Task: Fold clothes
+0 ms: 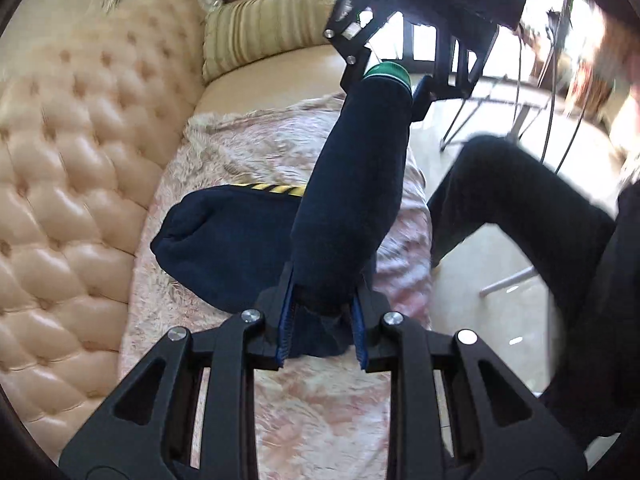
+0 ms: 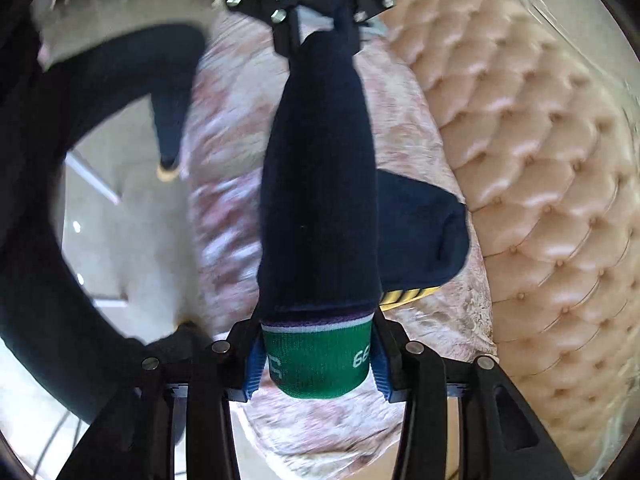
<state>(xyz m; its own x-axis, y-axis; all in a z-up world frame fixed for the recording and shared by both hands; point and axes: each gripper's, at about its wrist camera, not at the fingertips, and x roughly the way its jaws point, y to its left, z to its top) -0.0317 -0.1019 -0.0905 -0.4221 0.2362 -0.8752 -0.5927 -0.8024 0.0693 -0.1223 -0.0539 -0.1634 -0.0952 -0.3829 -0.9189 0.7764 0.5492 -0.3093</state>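
Note:
A navy sock (image 1: pixel 352 200) with a green cuff (image 1: pixel 386 72) is stretched in the air between my two grippers. My left gripper (image 1: pixel 322 320) is shut on its toe end. My right gripper (image 2: pixel 318 364) is shut on its green cuff (image 2: pixel 316 360); it shows at the top of the left wrist view (image 1: pixel 384 76). The left gripper shows at the top of the right wrist view (image 2: pixel 320 28). A second navy sock (image 1: pixel 228 240) with a yellow-and-black striped cuff (image 1: pixel 276 189) lies flat on the pink furry blanket (image 1: pixel 312 420) below; it also shows in the right wrist view (image 2: pixel 424 232).
The blanket covers the seat of a cream tufted leather sofa (image 1: pixel 68 200). A striped cushion (image 1: pixel 264 28) rests at the sofa's far end. The person's dark-trousered legs (image 1: pixel 520 208) stand on the pale tiled floor (image 1: pixel 496 264) beside the sofa.

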